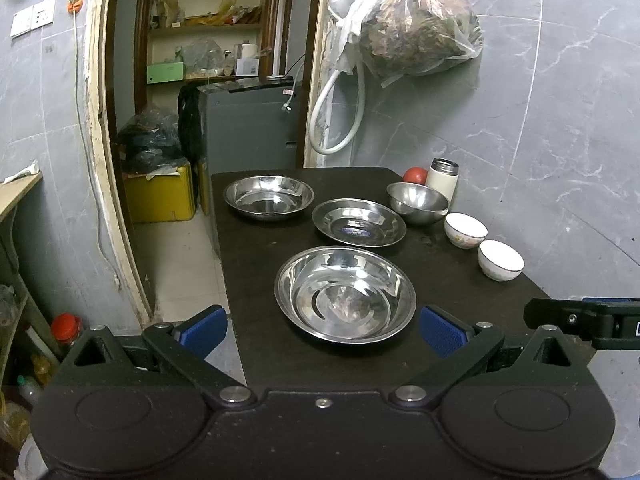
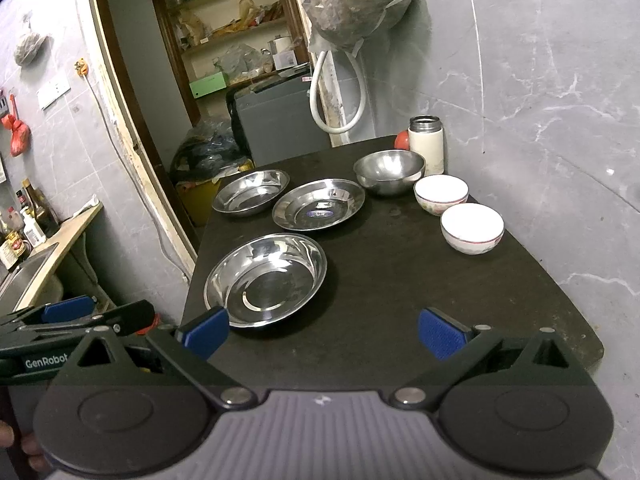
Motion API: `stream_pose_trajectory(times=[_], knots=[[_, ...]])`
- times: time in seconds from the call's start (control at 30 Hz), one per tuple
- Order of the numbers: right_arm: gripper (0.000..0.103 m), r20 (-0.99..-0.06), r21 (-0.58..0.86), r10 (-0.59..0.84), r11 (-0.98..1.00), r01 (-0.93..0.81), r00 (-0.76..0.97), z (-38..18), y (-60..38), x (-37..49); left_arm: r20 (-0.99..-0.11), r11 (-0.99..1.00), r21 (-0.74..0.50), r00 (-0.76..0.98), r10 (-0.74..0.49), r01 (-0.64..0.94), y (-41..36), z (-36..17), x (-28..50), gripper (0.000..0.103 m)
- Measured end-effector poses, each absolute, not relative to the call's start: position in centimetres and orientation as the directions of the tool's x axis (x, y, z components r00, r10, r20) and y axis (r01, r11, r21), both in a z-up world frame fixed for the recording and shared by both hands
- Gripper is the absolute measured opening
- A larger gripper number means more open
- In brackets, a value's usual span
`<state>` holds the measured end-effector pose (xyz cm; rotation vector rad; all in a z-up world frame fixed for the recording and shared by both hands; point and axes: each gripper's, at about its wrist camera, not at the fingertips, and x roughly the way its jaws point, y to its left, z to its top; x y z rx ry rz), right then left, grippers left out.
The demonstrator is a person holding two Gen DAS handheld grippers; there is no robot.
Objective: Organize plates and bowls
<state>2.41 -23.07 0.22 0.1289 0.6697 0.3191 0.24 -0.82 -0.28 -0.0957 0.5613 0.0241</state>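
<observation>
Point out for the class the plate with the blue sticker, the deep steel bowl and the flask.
Plate with the blue sticker (image 2: 319, 204): right wrist view, its flat middle.
Deep steel bowl (image 2: 389, 171): right wrist view, its inner wall.
Flask (image 1: 441, 182): left wrist view, its white body.

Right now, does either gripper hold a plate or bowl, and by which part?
Nothing is held. The left gripper and the right gripper are both open, their fingers empty above the table.

Three steel plates, one steel bowl, two white ceramic bowls, one flask, one tomato.
</observation>
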Motion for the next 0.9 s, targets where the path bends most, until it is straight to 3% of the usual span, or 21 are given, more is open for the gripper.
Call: stream_pose_trajectory(times=[0.9], knots=[[0.103, -0.586, 0.214, 0.329, 0.944, -0.251, 0.741, 0.41, -22.55, 2.33, -0.535, 0.995, -0.086, 0.845, -0.003, -0.051, -0.51, -0.33, 0.17, 0.102]])
